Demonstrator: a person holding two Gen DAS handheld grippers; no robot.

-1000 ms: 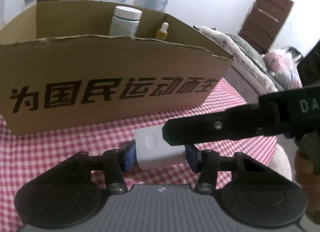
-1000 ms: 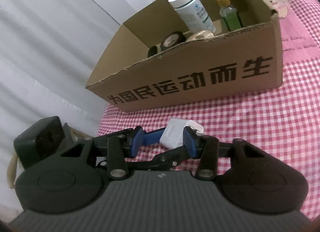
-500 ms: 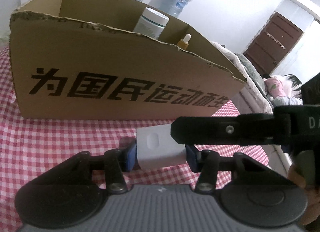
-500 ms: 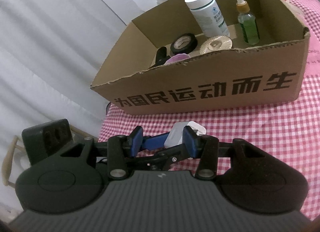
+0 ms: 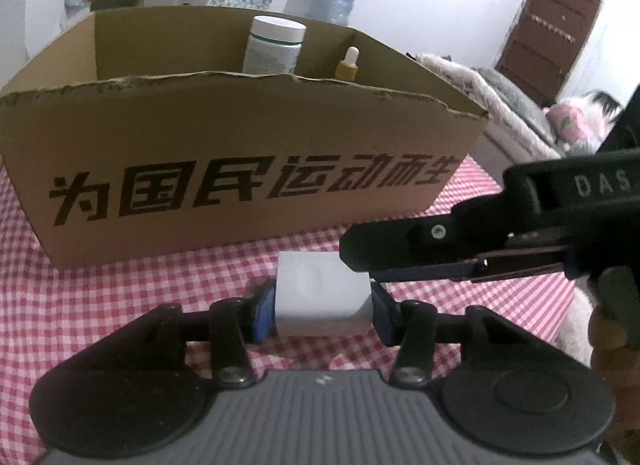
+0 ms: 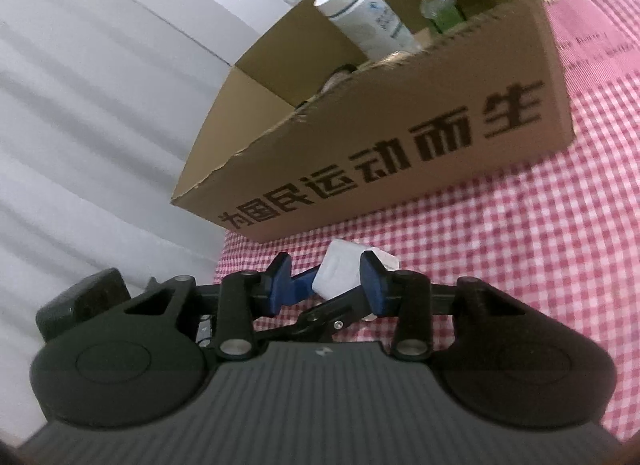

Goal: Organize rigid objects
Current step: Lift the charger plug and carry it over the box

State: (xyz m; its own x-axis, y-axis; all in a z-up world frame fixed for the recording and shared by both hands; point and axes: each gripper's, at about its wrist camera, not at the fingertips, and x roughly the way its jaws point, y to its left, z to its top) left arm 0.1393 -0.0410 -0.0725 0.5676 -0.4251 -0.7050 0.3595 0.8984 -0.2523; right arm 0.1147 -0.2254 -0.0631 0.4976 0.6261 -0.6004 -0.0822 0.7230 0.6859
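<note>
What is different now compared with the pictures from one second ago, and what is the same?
The right gripper is closing its jaws around the white block; a second ago they stood wider. The left gripper held the block between its pads then and holds it now. The cardboard box stays on the checked cloth, with the white bottle and dropper bottle upright inside.

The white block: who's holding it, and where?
The left gripper clamps the white block by its two sides; the right gripper is closing across its other end.
</note>
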